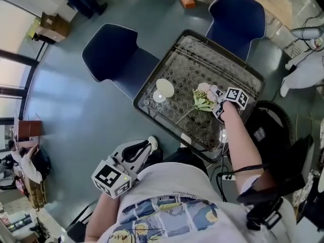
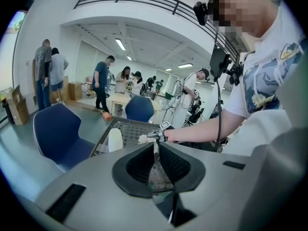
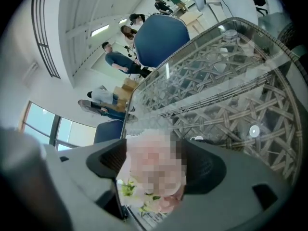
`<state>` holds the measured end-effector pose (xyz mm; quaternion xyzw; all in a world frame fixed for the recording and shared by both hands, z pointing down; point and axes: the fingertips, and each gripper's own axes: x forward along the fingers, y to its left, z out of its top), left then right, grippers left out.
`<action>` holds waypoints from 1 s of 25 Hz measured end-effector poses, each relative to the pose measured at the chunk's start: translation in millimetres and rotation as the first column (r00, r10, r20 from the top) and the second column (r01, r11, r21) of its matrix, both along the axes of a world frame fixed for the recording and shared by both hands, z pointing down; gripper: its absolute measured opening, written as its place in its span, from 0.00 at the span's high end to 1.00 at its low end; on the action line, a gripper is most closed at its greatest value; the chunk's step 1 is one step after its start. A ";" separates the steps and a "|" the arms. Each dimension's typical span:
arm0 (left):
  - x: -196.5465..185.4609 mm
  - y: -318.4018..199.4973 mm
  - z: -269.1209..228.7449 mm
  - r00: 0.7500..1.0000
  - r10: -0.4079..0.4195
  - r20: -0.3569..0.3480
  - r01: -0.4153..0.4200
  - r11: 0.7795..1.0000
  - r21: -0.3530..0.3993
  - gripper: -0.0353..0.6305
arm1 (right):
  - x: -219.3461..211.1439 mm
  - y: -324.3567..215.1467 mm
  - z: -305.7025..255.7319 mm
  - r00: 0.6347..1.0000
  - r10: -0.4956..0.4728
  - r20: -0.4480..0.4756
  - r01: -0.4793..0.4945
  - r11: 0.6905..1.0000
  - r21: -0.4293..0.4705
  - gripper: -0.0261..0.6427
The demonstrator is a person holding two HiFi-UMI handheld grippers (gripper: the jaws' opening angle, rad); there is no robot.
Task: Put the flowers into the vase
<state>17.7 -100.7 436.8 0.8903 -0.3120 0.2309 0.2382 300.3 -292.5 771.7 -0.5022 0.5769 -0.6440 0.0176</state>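
Flowers (image 1: 203,100) lie on the glass table (image 1: 202,54), a little way to the right of the white vase (image 1: 163,90). Their pink tops point away from the vase, and 1 long thin stem runs back toward the person, below the vase. The vase stands up straight near the table's left edge, and no flowers are in it. The right gripper (image 1: 215,102) is at the far side of the flowers from the vase. Its 2 jaws sit on both sides of the pink tops and press on them, so it is holding the flowers. Some green leaves show under the pink part. The left gripper (image 1: 149,146) is well away from the vase, down low by the person's body and off the table. Its 2 jaws are pushed together with nothing between them. Past the vase stand 2 blue chairs, 1 (image 1: 114,52) to its left and 1 (image 1: 237,19) at the far end of the table.
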 end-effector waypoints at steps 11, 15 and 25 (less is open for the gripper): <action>-10.6 -16.9 -4.9 1.000 -0.015 0.002 0.015 1.000 0.026 0.88 | -14.0 1.1 12.7 0.990 -0.103 -0.097 0.099 0.994 -0.046 0.71; -18.8 -17.2 -2.8 1.000 -0.018 -0.010 0.018 0.999 0.032 0.88 | -11.8 1.4 4.1 0.984 -0.107 -0.141 0.107 0.994 -0.010 0.80; -39.1 -15.3 -12.7 0.996 0.058 -0.069 -0.055 0.997 0.055 0.88 | -17.6 9.7 -87.8 0.940 -0.113 -0.323 0.183 0.963 0.196 0.86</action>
